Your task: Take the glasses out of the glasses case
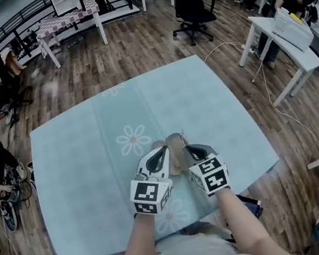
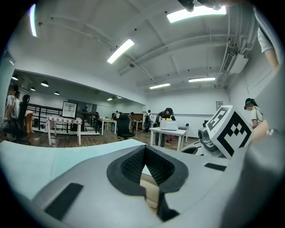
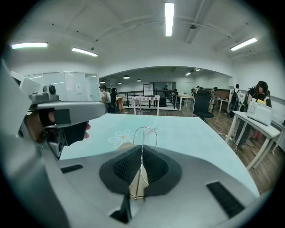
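Down at the bottom of the head view, the person's 2 forearms (image 1: 139, 251) reach onto a table (image 1: 82, 165) covered in a pale teal cloth. Each hand holds a gripper with its marker cube facing up, the 2 cubes just beside each other.

The left gripper (image 1: 158, 157) sits at the near middle of the table. In its own view the jaws are pressed nearly together on a beige piece, an edge of the case (image 2: 149, 189), and the right gripper's cube shows close at the right.

The right gripper (image 1: 194, 151) is just beside it. In the right gripper view its jaws are clamped on the thin wire frame of the glasses (image 3: 142, 151), which stands upright out of the pads, its loops rising above them. A bit of beige shows low in the gap; whether the pads touch it I cannot tell.

The case (image 1: 175, 154) lies on the cloth between the 2 sets of jaws, with the glasses at its far end, above it.

Just beyond is a printed daisy (image 1: 133, 140), then bare cloth to the far edge. Past the table is wood floor, with a black chair (image 1: 191, 3), a white desk (image 1: 279, 34) at the right, a checked table (image 1: 66, 19) at the back and people seated along the left
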A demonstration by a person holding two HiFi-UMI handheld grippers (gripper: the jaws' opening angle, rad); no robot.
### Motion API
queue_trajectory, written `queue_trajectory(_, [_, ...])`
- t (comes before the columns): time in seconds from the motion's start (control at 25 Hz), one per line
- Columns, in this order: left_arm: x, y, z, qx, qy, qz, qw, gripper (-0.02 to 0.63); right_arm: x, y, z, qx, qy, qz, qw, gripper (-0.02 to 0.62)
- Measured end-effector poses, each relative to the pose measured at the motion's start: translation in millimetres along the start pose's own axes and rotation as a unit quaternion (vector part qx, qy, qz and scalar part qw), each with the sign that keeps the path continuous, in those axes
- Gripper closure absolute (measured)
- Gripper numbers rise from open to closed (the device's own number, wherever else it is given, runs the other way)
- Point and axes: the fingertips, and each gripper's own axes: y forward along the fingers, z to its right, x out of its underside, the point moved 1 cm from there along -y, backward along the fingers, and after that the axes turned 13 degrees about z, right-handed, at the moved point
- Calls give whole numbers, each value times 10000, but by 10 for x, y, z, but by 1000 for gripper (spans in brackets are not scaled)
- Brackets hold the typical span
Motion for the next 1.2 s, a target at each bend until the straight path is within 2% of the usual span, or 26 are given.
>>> queue_trajectory(0.32, [-181, 0, 136, 82, 225, 102, 9997, 598, -262, -165, -7, -116, 38, 486, 9987, 583])
queue_trajectory(0.6, [-421, -19, 188, 56, 428, 356, 9984, 598, -561, -334, -103, -216, -96, 975, 9950, 583])
queue_trajectory(0.76, [-567, -29, 258, 71, 567, 492, 9972, 598, -745, -465, -158, -300, -110, 1342, 9904, 583])
queue_trajectory(0.96, [-702, -54, 300, 108, 552, 658, 9963, 598, -935, -615, -225, -372, -115, 1825, 9824, 583])
queue_trajectory(1.2, [-819, -93, 364, 146, 852, 793, 9931, 598, -1064, -758, -306, -449, -156, 2124, 9760, 583])
